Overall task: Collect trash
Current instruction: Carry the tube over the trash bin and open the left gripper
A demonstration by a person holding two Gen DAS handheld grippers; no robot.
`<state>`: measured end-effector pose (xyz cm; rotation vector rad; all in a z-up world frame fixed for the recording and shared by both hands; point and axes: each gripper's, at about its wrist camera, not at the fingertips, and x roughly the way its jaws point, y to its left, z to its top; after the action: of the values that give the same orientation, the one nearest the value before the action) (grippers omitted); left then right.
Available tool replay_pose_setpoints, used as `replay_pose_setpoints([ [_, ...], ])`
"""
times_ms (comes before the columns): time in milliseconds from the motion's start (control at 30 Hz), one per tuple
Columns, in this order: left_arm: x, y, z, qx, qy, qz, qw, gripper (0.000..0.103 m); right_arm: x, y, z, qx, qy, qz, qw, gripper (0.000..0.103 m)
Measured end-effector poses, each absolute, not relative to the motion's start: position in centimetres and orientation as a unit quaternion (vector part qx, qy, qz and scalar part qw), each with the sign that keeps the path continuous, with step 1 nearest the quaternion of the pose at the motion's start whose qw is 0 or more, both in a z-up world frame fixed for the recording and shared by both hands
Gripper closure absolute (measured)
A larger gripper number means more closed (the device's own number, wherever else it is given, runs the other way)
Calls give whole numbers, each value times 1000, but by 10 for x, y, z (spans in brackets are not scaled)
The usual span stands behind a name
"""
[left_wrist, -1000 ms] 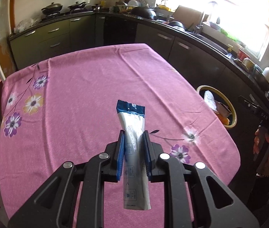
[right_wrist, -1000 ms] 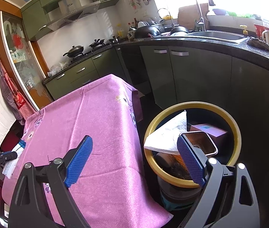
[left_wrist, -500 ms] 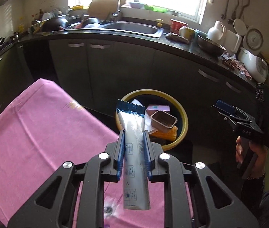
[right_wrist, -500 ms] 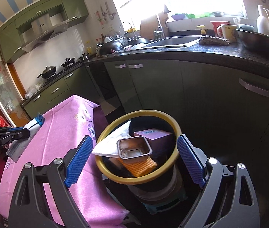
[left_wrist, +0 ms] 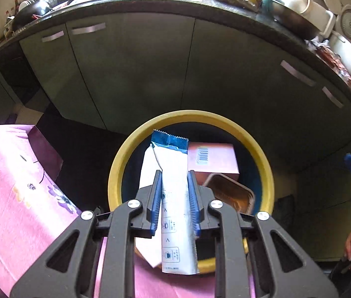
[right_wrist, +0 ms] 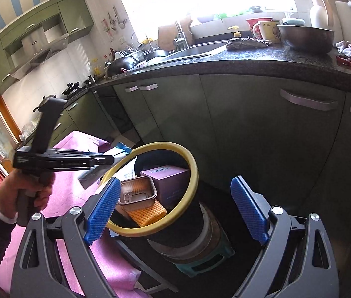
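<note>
Two blue-padded fingers of the left hand-held gripper (left_wrist: pixel 174 196) are clamped on a long white snack wrapper with a torn blue top (left_wrist: pixel 174 173), which hangs over the mouth of the round yellow-rimmed trash bin (left_wrist: pixel 115 171); the wrapper and fingers cover much of the bin's inside in the left wrist view. The small print on the wrapper is too fine to read. In the bin lie a pale purple cardboard box with a barcode (left_wrist: pixel 212 157), a rectangular foil tray (right_wrist: pixel 138 192) (its near end cut off behind the right gripper's pad), an orange ridged wafer-like piece (right_wrist: pixel 148 212) and a white crumpled sheet (left_wrist: pixel 146 168). The right hand-held gripper (right_wrist: pixel 175 211) stands wide open with nothing between its pads, just beside the bin. The pink flowered cloth on the tabletop (left_wrist: pixel 14 186) touches the bin's left side.
</note>
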<state>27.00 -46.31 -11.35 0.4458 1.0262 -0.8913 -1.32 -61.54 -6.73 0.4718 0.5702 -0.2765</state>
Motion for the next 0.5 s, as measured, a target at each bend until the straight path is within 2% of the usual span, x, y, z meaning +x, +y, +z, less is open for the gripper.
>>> replay_pose_setpoints([
  [100,277,-465,-121,199,486,-394,754,56,-12,-614,-67,231,279,-131,923,14],
  [200,268,-448,-113,192,479,-395,760,42,-9,-608,-63,226,280,-124,925,14],
  [267,256,-430,-100,195,459,-390,774,39,-7,-605,-61,225,280,-117,926,14],
  [400,221,-370,-61,160,413,-391,807,21,-3,-588,-57,217,284,-90,930,12],
  [500,196,-319,-35,128,383,-384,831,13,4,-566,-55,203,294,-56,932,12],
])
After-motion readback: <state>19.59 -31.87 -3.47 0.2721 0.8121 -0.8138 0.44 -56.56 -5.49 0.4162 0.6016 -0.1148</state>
